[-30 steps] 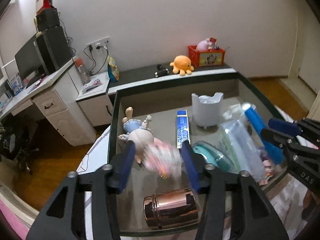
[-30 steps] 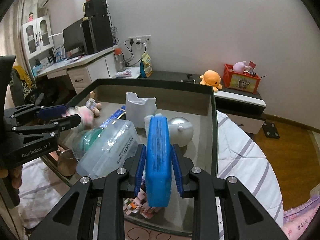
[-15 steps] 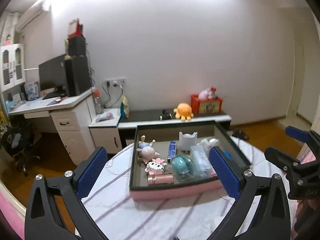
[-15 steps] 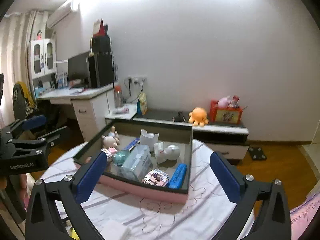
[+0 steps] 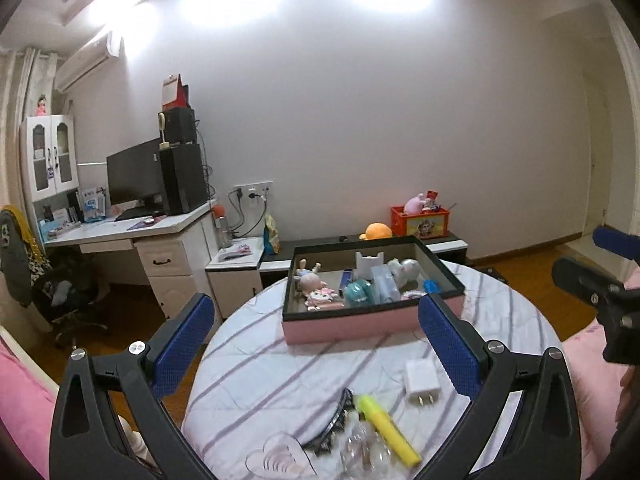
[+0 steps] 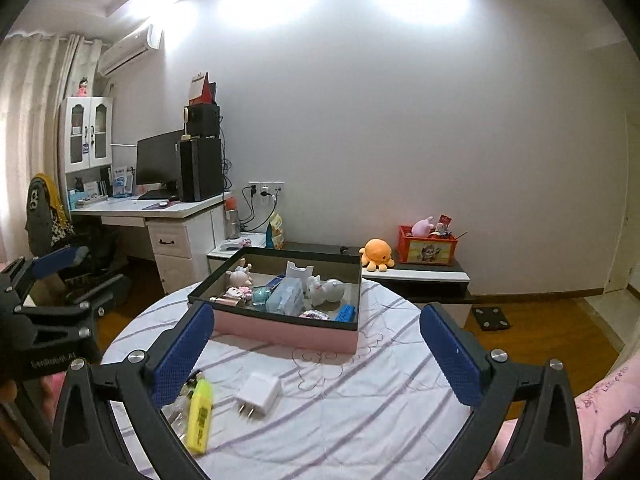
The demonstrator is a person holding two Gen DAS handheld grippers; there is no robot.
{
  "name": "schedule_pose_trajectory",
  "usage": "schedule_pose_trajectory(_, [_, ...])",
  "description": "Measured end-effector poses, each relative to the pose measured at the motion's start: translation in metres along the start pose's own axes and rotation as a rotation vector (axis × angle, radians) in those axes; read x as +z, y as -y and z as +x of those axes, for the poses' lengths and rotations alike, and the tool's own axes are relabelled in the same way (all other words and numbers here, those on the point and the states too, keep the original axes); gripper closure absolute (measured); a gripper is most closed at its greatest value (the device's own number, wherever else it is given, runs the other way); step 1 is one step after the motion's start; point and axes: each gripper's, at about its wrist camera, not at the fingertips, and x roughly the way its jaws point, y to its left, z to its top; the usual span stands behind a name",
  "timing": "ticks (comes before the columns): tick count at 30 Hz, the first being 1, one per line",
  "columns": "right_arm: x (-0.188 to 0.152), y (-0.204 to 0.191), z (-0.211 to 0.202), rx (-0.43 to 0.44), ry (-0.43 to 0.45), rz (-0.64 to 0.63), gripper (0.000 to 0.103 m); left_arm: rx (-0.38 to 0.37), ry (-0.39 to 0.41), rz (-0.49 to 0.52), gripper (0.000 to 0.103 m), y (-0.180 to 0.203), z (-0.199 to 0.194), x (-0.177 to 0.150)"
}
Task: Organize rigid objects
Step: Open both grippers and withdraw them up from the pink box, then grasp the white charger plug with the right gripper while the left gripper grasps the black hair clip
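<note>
Both tongs, left (image 5: pixel 318 336) and right (image 6: pixel 316 350), have backed off the box (image 5: pixel 360 322), gaping empty; one charger (image 6: pixel 258 394), one highlighter (image 6: pixel 199 416) outside.

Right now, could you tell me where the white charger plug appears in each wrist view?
Left wrist: white charger plug lies low, right of centre, beside the yellow highlighter.
Right wrist: it lies low, left of centre, right of the highlighter.
Shared landmark: the pink box behind it.

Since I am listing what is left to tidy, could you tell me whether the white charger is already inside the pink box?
No, the white charger lies on the striped tablecloth outside the pink box, beside the yellow highlighter.
</note>
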Motion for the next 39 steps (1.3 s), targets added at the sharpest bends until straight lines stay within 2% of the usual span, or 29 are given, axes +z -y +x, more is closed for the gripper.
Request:
schedule_pose_trajectory(9, [-0.005,-0.008,-0.017,0.003,-0.001,0.003,0.0,0.004,0.0,0.008,0.0,-0.005,-0.02,-0.006])
schedule_pose_trajectory(16, [-0.017,-0.011,-0.001,0.003,-0.051,0.008,0.0,0.021,-0.04,0.001,0.0,-0.015,-0.012,-0.018])
schedule_pose_trajectory(21, [-0.039,-0.011,0.034,0.002,-0.146,0.015,0.0,0.041,-0.104,-0.016,0.0,-0.027,0.009,-0.035])
schedule_pose_trajectory(30, [-0.087,-0.03,0.132,0.053,-0.416,0.019,0.0,0.037,-0.252,-0.056,0.0,-0.053,0.051,-0.074])
schedule_pose_trajectory(38, [-0.103,-0.047,0.184,0.073,-0.541,-0.004,0.0,0.002,-0.35,-0.041,0.0,-0.06,0.074,-0.099])
schedule_pose_trajectory(39, [-0.106,-0.047,0.188,0.076,-0.556,-0.007,0.004,-0.006,-0.359,-0.034,0.0,-0.058,0.076,-0.101])
